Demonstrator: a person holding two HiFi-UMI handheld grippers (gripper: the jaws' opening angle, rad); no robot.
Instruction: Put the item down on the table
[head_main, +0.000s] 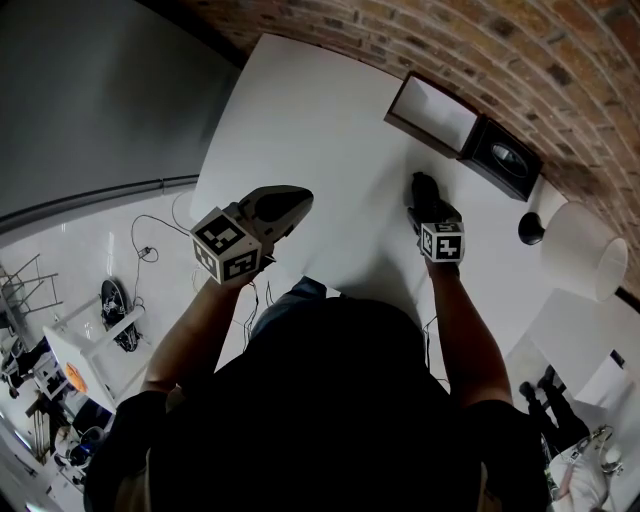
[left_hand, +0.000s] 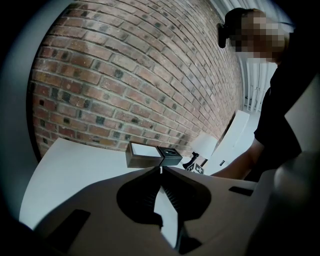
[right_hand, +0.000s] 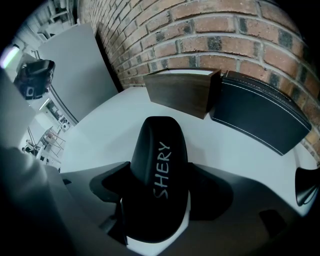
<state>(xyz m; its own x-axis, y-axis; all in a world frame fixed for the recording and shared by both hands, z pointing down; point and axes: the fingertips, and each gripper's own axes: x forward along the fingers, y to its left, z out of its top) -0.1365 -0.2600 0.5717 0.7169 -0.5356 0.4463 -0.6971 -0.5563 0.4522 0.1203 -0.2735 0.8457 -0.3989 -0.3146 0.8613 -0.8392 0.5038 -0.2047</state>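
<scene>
A black oblong case with "SHERY" in white lettering sits between the jaws of my right gripper, which is shut on it. In the head view the case points away from me, low over the white table, right of the middle; I cannot tell whether it touches the top. My left gripper hovers over the table's near left part. In its own view the left gripper has its jaw tips together with nothing between them.
A dark wooden box with a white inside and a black box stand against the brick wall at the back right. A lamp with a white shade stands at the right. The table's left edge drops to the floor.
</scene>
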